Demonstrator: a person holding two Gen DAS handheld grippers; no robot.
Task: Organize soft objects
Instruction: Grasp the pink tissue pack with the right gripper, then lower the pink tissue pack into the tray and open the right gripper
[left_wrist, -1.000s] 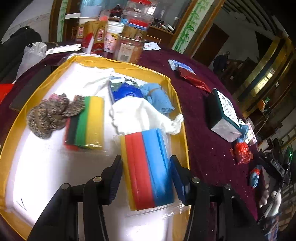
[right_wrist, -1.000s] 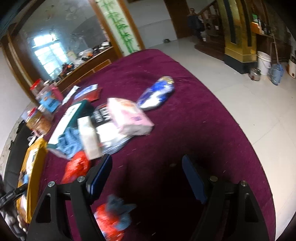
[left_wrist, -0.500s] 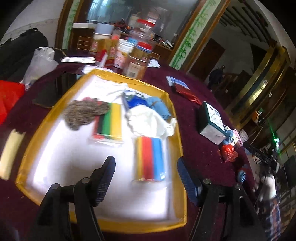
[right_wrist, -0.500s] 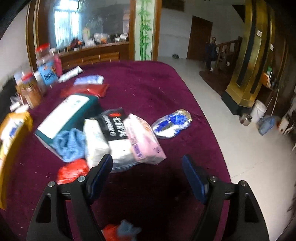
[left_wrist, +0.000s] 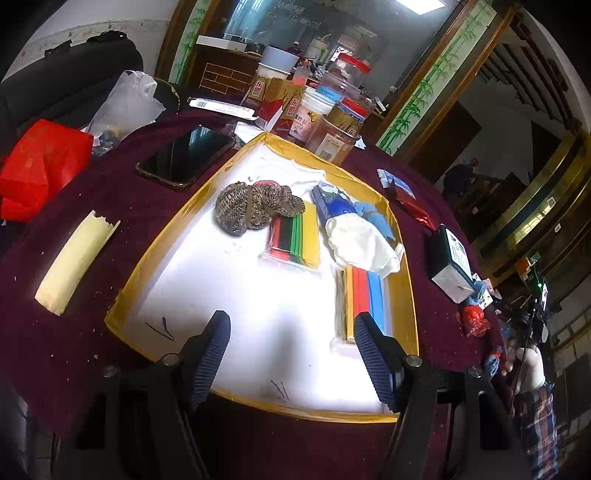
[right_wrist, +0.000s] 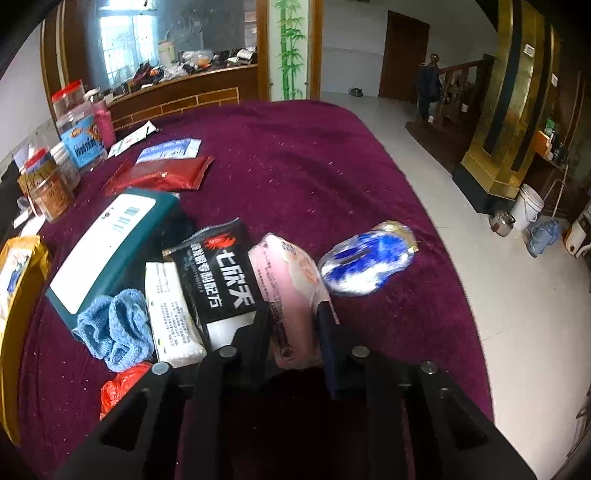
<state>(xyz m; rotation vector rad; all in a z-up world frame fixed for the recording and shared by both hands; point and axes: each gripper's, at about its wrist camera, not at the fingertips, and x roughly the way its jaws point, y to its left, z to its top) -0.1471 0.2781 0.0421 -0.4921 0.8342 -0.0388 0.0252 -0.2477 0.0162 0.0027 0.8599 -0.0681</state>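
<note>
Now the right gripper (right_wrist: 293, 325) is closed around the pink soft pack (right_wrist: 291, 299), which lies on the purple tablecloth (right_wrist: 314, 166) beside a black packet (right_wrist: 218, 273). Meanwhile the left gripper (left_wrist: 291, 354) hangs open above the yellow-rimmed tray (left_wrist: 408, 295), holding nothing.

Strong fisheye bending is seen at the edges of both views, with black corners. The white tray floor (left_wrist: 229, 295) is overexposed by overhead light, and a soft shadow is cast there. Daylight is admitted through a window (right_wrist: 122, 40). The blue-and-white packet (right_wrist: 365, 266) is slightly motion-blurred.
</note>
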